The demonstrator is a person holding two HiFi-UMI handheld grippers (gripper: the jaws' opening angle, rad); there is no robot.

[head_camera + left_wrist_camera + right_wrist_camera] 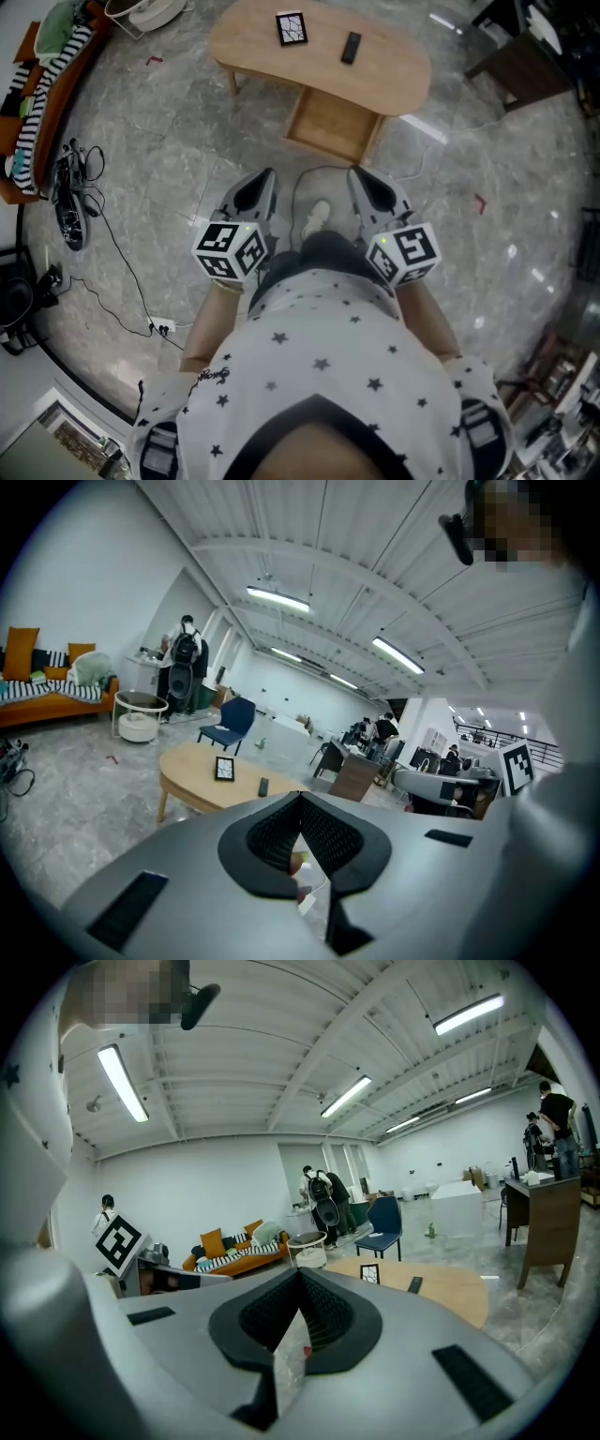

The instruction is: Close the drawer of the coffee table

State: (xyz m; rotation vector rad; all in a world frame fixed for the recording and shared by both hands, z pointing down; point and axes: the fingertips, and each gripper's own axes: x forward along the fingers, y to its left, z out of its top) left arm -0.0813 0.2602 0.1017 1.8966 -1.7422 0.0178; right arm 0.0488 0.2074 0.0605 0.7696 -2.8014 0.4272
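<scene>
Floor (pixel 202 155) before open drawer (pixel 330 124) clear (one cable (pixel 302 176)).

- The person wears a white short-sleeved shirt (pixel 328 352) scattered with small dark stars, and dark trousers (pixel 323 251).
- The left gripper (pixel 266 176) and right gripper (pixel 355 172) have smooth grey shells with black ribbed pads (pixel 274 834).
- Each carries a white cube (pixel 232 249) with black square markers.

The head view looks steeply down on the table (pixel 394 70) ahead; both gripper views face it nearly level, from well back.
</scene>
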